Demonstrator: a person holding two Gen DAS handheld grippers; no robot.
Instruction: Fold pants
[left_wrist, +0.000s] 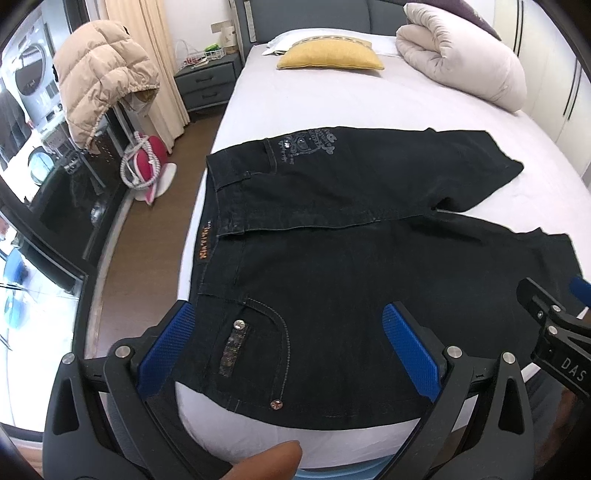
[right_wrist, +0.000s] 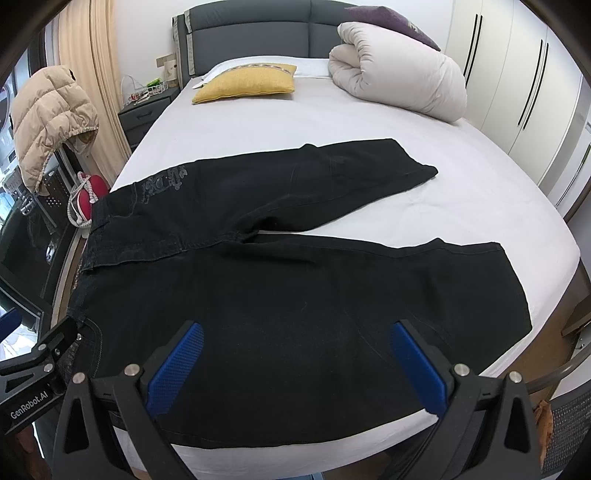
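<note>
The pants (right_wrist: 280, 295) lie spread flat on the bed (right_wrist: 369, 122), waistband toward the left edge, the two legs splayed apart toward the right, so a lengthwise fold looks like the first step and none is made yet. I hold my left gripper (left_wrist: 288, 347) over the near hip pocket and my right gripper (right_wrist: 295, 365) over the near leg, both jaws spread wide and pinching nothing, placed, I judge, to take the near edge at two spots and carry it over the far leg. The sheet is pale and smooth. A yellow pillow (right_wrist: 247, 86) and a rolled duvet (right_wrist: 402, 74) sit well apart by the headboard; a puffer jacket (left_wrist: 99, 77) hangs left.
</note>
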